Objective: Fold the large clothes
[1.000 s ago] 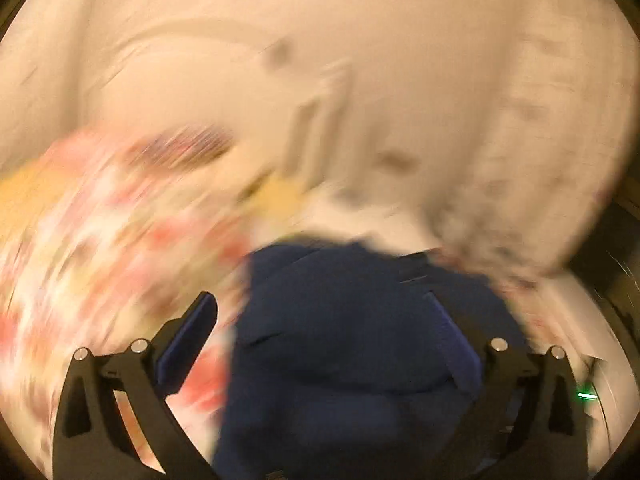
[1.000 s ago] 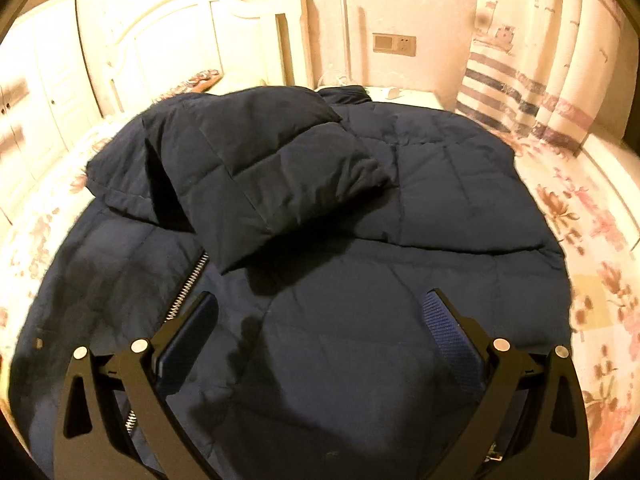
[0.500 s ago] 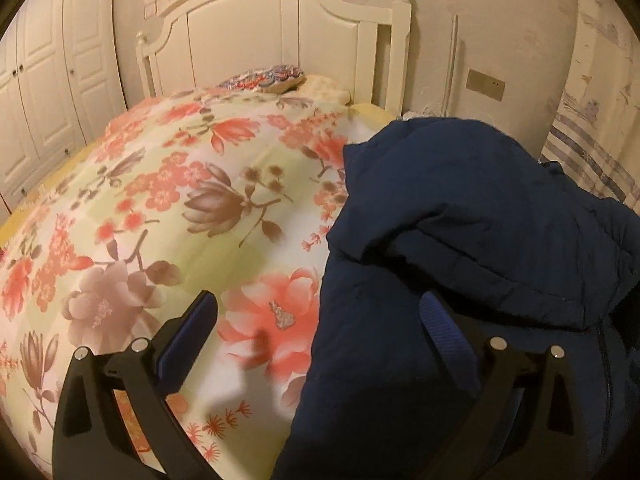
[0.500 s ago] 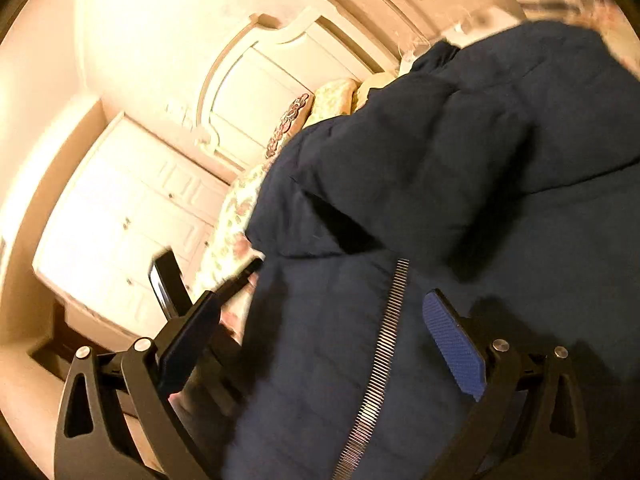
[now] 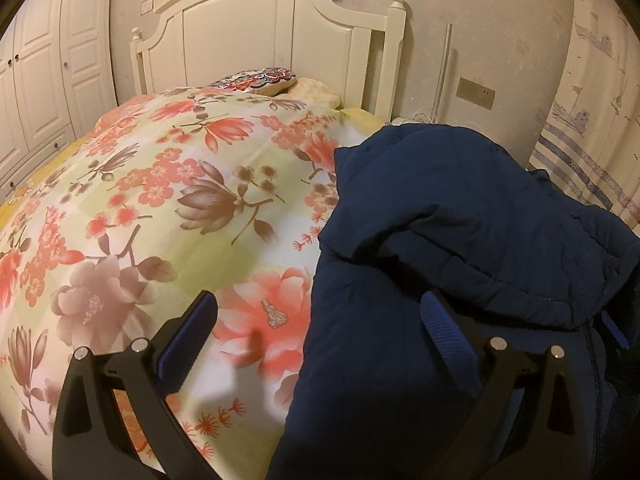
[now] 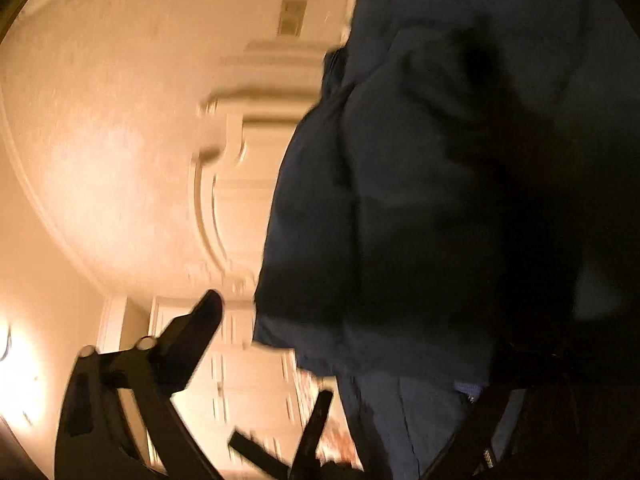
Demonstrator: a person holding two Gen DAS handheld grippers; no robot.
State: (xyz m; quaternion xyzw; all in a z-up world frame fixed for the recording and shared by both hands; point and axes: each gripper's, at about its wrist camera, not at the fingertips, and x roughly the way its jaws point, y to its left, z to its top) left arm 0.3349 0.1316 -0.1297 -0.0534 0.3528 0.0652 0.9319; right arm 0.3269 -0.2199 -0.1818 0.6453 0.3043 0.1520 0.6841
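Note:
A navy quilted jacket [image 5: 460,240] lies bunched on the right side of the flowered bedspread [image 5: 160,200]. My left gripper [image 5: 320,308] hangs open low over the jacket's left edge, with one finger over the bedspread and the other over the navy cloth. In the right wrist view the picture is rolled on its side and blurred. There the jacket [image 6: 420,200] fills the right half. My right gripper [image 6: 340,344] is closing, with the jacket's edge between its jaws. Its left finger [image 6: 200,320] stands free in the air and its right finger is mostly hidden in the dark cloth.
A white headboard [image 5: 280,32] and a patterned pillow [image 5: 260,78] stand at the far end of the bed. White wardrobe doors [image 5: 36,80] line the left wall and a striped curtain [image 5: 588,152] hangs at the right. Black parts [image 6: 312,420] cross the bottom of the right wrist view.
The left view went from a downward blur to steady, low over the jacket's left edge. The right gripper rolled far over, closed in on the jacket's edge, and its jaws narrowed a little.

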